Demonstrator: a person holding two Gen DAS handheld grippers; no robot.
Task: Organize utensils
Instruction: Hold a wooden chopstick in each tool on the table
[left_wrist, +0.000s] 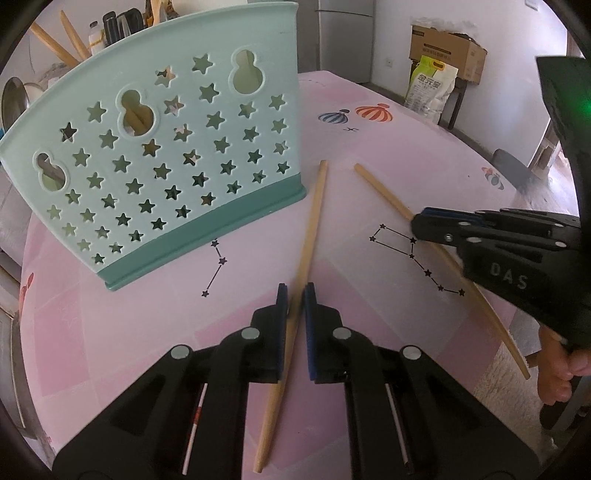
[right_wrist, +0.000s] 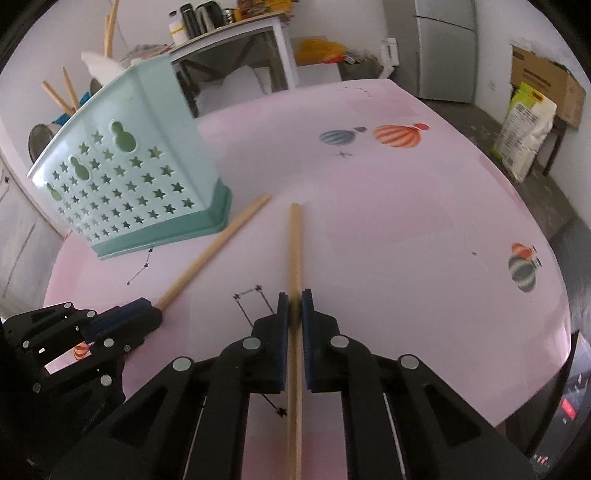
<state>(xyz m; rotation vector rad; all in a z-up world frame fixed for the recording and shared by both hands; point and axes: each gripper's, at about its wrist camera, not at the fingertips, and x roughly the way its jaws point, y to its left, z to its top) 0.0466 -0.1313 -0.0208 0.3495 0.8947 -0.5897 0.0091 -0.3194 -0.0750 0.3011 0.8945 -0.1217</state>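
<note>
A mint-green utensil holder (left_wrist: 155, 155) with star cut-outs stands on the pink table; it also shows in the right wrist view (right_wrist: 125, 184). Several wooden chopsticks and a metal spoon stick out of its top. My left gripper (left_wrist: 295, 291) is shut on a wooden chopstick (left_wrist: 314, 221) that points toward the holder's right end. My right gripper (right_wrist: 294, 295) is shut on a second wooden chopstick (right_wrist: 294, 251). The right gripper shows in the left wrist view (left_wrist: 417, 221), and the left gripper shows in the right wrist view (right_wrist: 155, 312). Both chopsticks lie low over the table.
The pink tablecloth (right_wrist: 406, 229) has balloon and constellation prints. A cardboard box (left_wrist: 447, 50) and a white sack (left_wrist: 430, 88) sit beyond the table's far edge. A shelf with bottles and a kettle (right_wrist: 207, 16) stands behind the holder.
</note>
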